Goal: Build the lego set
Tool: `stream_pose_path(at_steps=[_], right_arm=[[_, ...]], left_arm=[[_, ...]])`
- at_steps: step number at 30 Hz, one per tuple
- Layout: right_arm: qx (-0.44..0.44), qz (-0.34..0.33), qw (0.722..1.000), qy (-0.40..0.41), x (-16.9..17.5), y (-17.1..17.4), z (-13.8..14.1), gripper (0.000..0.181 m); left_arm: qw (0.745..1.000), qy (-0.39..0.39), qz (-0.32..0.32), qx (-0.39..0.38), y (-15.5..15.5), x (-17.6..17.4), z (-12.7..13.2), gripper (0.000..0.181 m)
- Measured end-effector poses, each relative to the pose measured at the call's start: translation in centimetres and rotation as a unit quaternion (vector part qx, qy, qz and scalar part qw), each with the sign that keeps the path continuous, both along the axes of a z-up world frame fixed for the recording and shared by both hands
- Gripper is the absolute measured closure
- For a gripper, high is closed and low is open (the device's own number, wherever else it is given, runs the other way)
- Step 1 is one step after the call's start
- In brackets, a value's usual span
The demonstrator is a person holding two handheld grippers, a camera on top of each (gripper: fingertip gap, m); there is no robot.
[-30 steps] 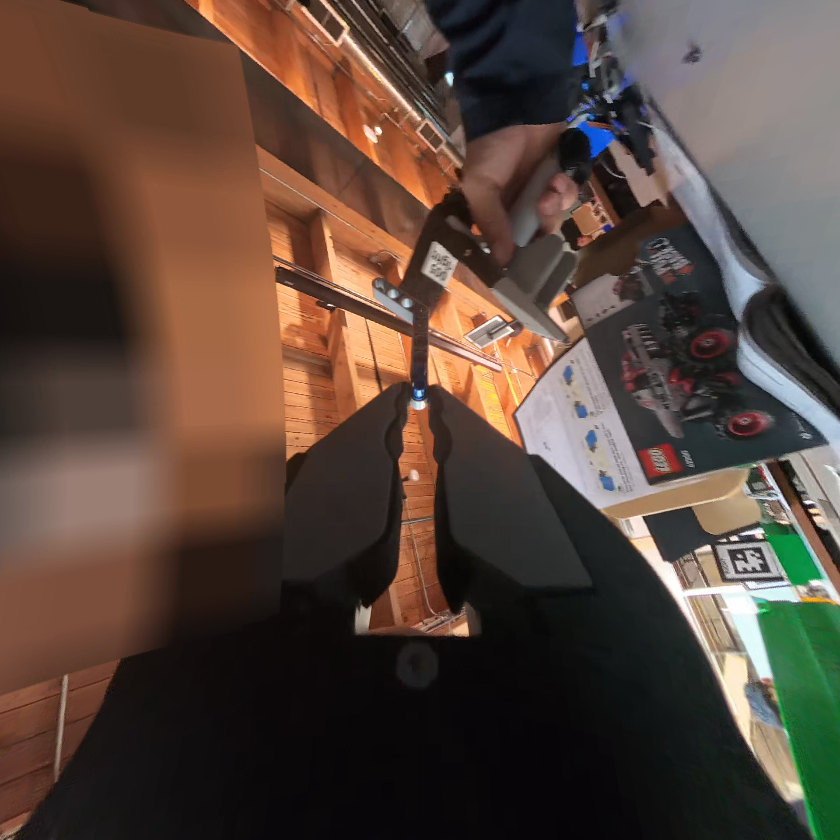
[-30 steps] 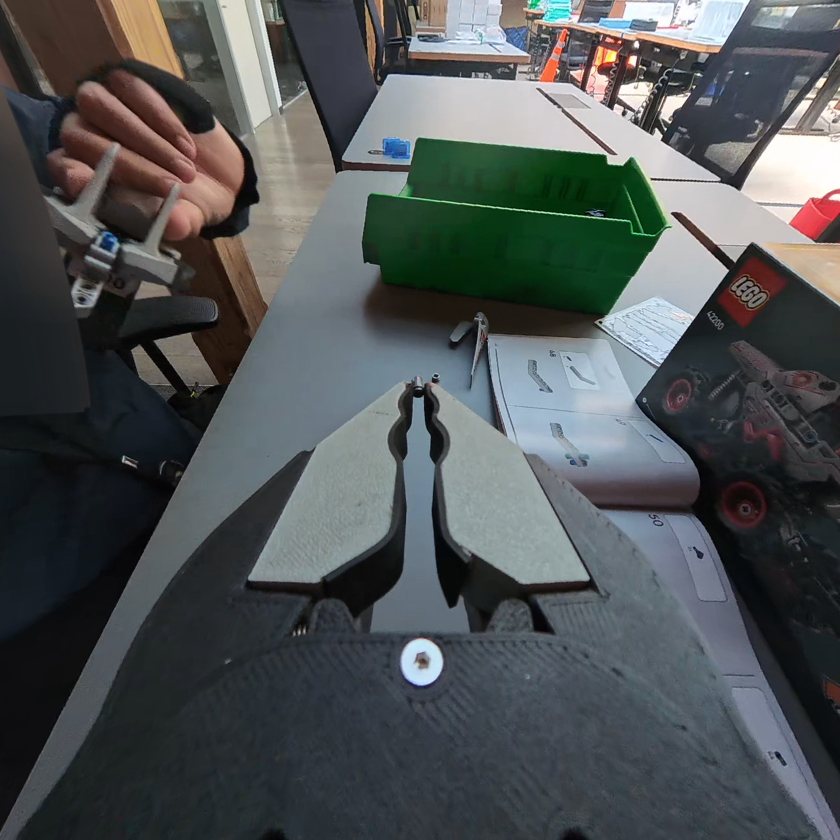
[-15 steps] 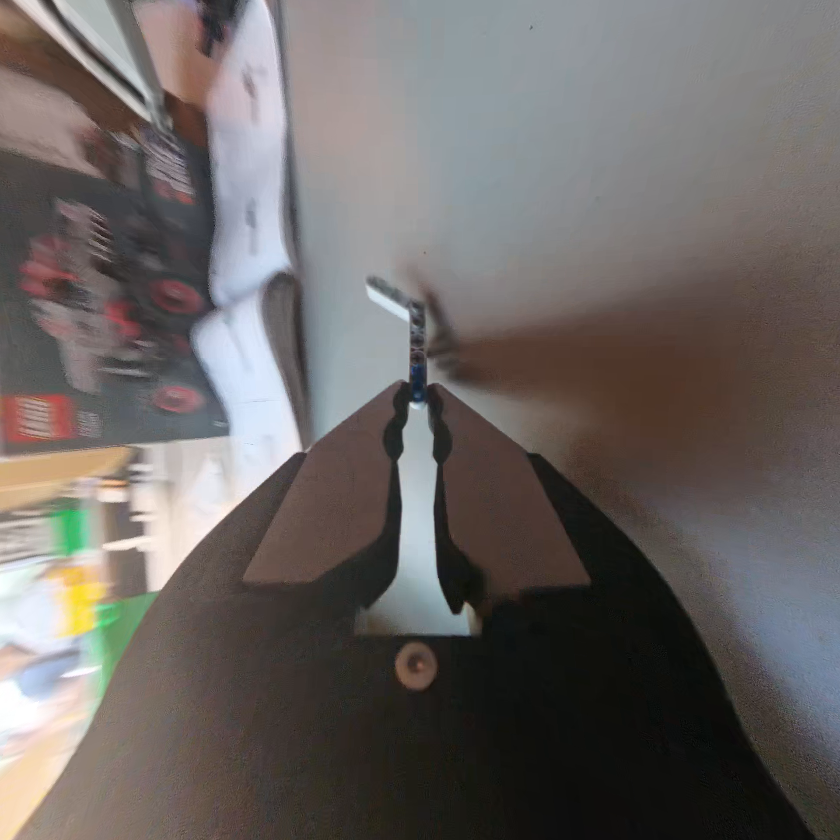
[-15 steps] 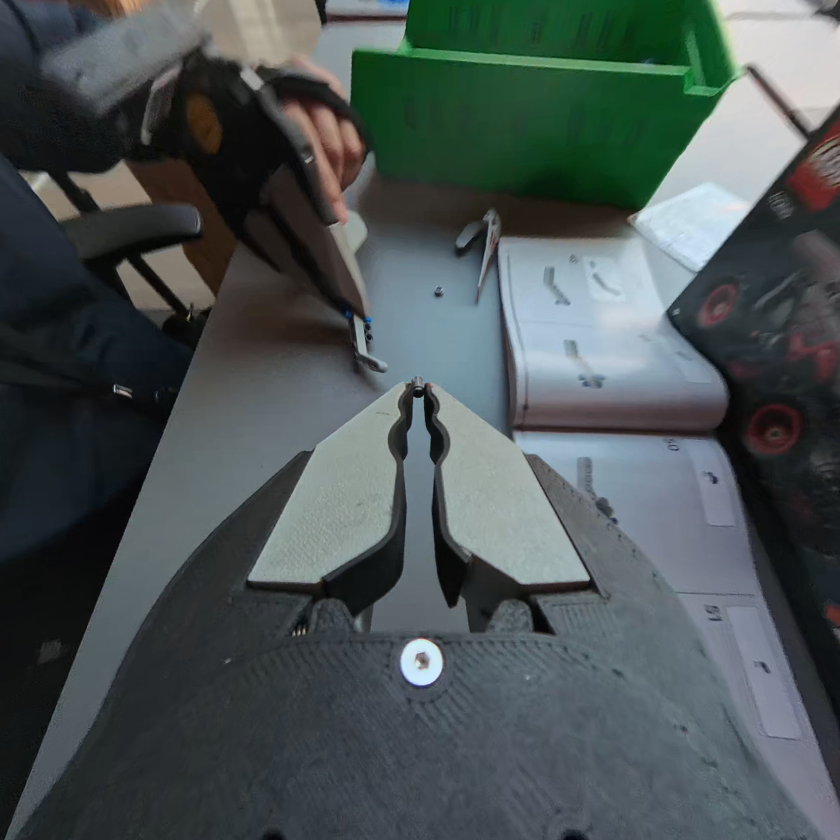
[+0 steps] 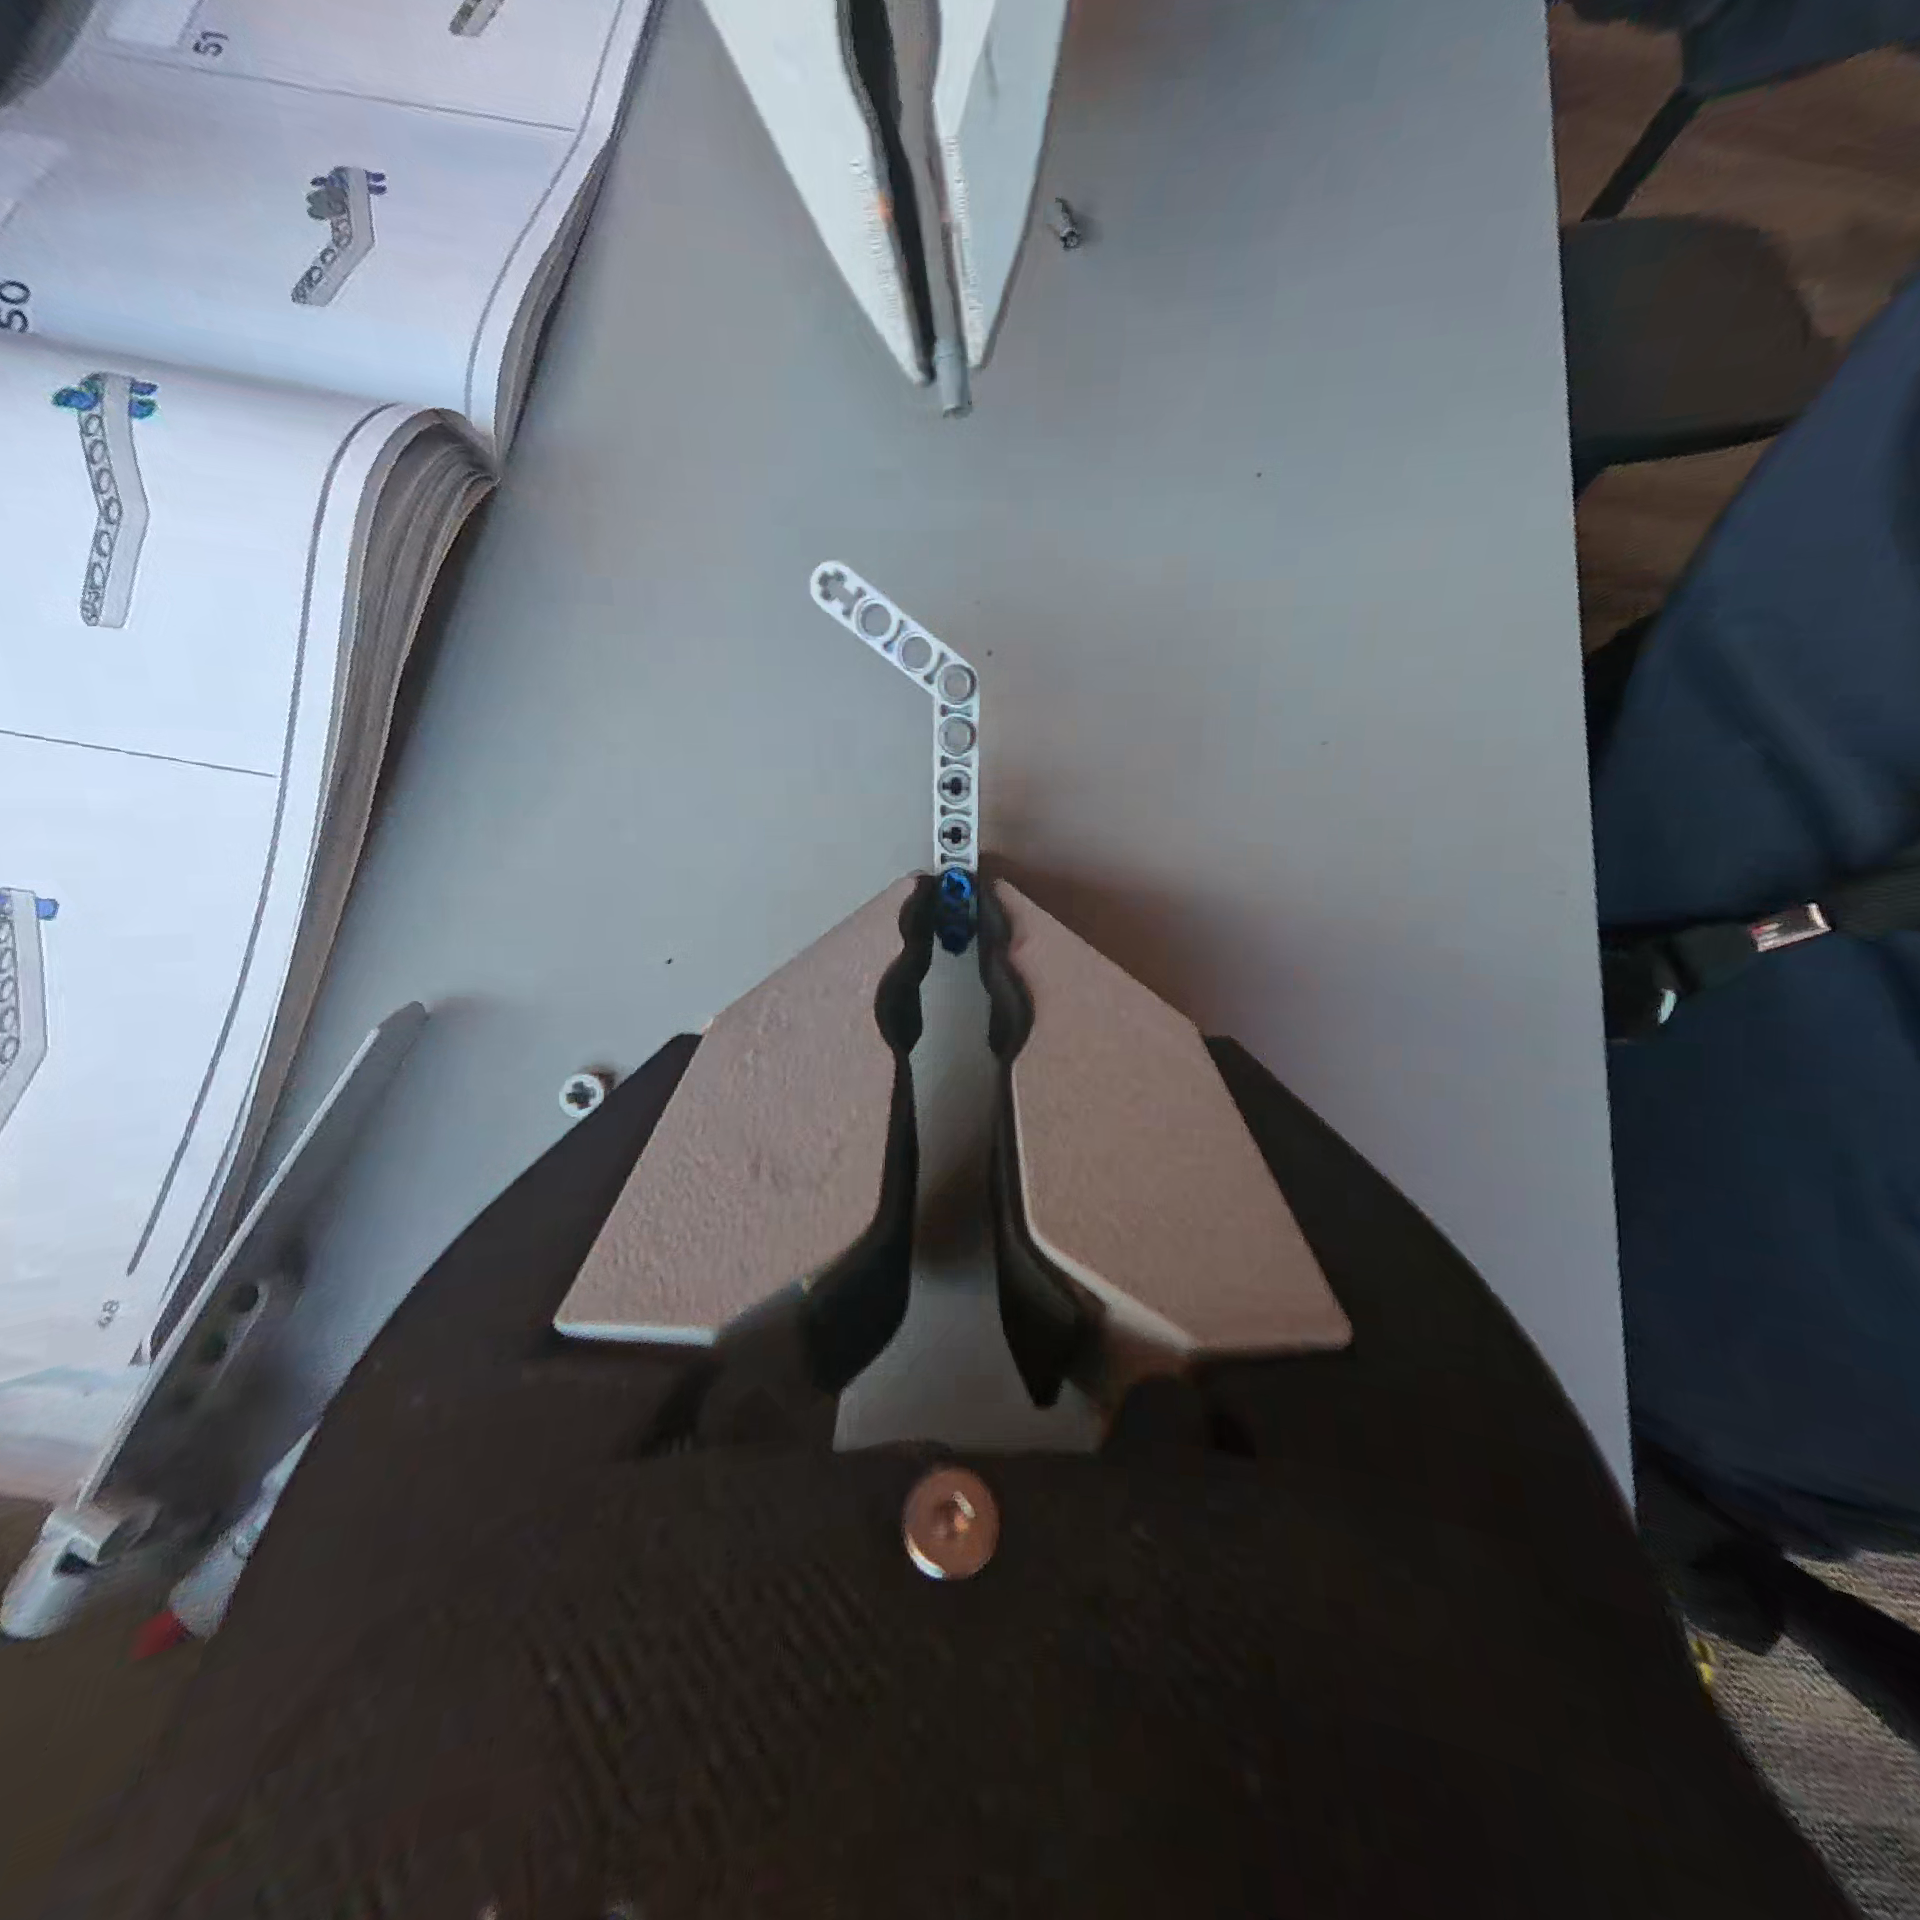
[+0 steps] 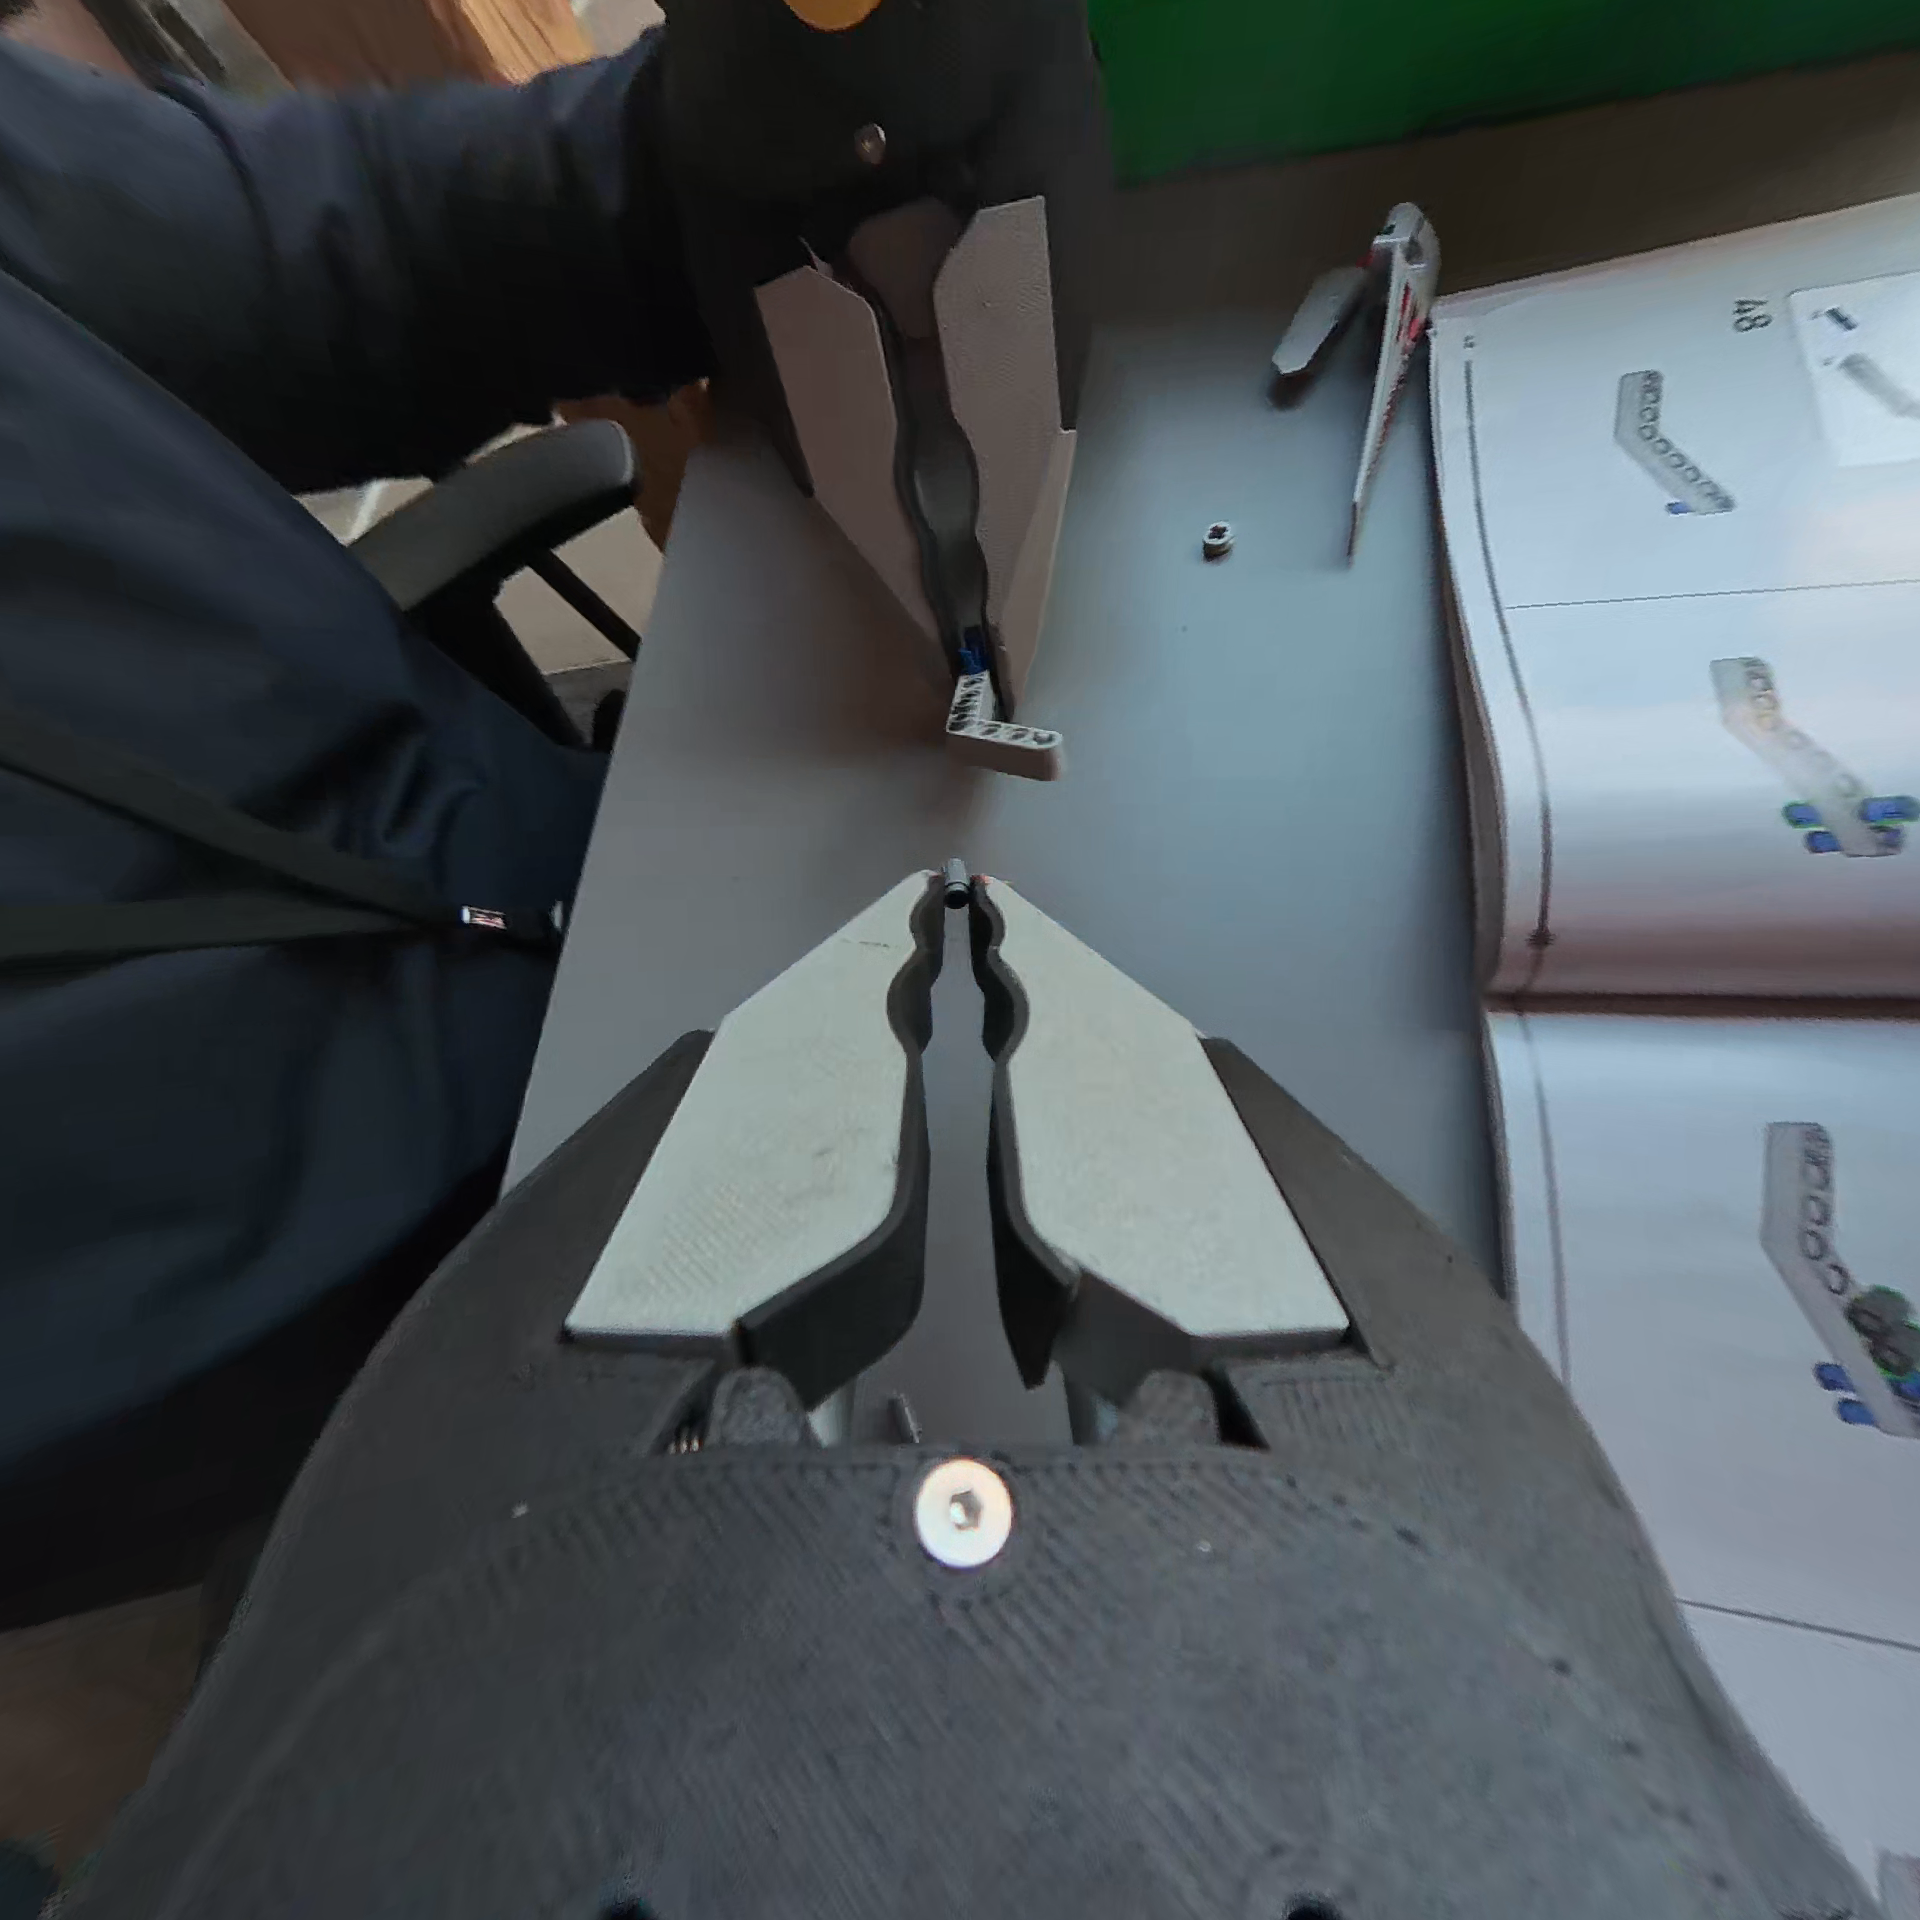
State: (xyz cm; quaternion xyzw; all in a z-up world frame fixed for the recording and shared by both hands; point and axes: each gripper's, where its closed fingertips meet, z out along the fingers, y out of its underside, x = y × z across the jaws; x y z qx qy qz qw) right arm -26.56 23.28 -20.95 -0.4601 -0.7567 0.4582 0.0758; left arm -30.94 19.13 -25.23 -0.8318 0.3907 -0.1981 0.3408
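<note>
My left gripper [image 5: 954, 896] is shut on the end of a grey bent beam [image 5: 956, 727], where a blue pin [image 5: 954, 923] sits. The beam points away from me, low over the grey table [image 5: 727, 499]. My right gripper [image 6: 954, 891] is shut on a small dark pin [image 6: 953, 883] and faces the beam [image 6: 1003, 736] from a short distance. In the left wrist view the right gripper [image 5: 948, 379] comes in from the top. In the right wrist view the left gripper [image 6: 977, 675] reaches down from above. I cannot tell whether the beam touches the table.
An open instruction booklet [image 5: 208, 520] lies along one side of the table, also in the right wrist view [image 6: 1662, 727]. A small grey bush [image 5: 580, 1094], a loose dark pin [image 5: 1068, 220] and a grey panel piece [image 6: 1392, 343] lie on the table. A green bin [image 6: 1455, 83] stands behind.
My left gripper has swung down from the air to the table with the beam. My right gripper has tilted down and moved closer to the beam, the pin still in it.
</note>
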Motion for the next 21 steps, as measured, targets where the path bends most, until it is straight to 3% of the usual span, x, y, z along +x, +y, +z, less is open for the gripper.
stream_pose_path(at_steps=[1,9,12,19,21], right_arm=[[-0.007,0.002,1.0,-0.003,0.1,0.0,0.0,0.18],[0.006,0.008,1.0,-0.013,0.1,-0.1,-0.9,0.18],[0.008,0.007,1.0,-0.017,0.0,-0.2,-1.1,0.18],[-0.04,0.0,0.999,-0.011,-0.2,-0.7,0.3,0.18],[-0.071,-0.003,0.997,-0.013,-0.3,-0.9,1.0,0.18]], left_arm=[[1.0,0.0,0.001,0.003,0.1,0.0,0.1,0.178],[1.0,0.007,0.002,0.021,0.0,0.5,0.2,0.177],[1.0,-0.004,0.012,0.024,0.1,0.5,0.6,0.164],[0.995,-0.054,0.059,0.055,0.7,1.1,3.7,0.16],[0.993,-0.037,0.071,0.086,1.2,1.9,4.7,0.161]])
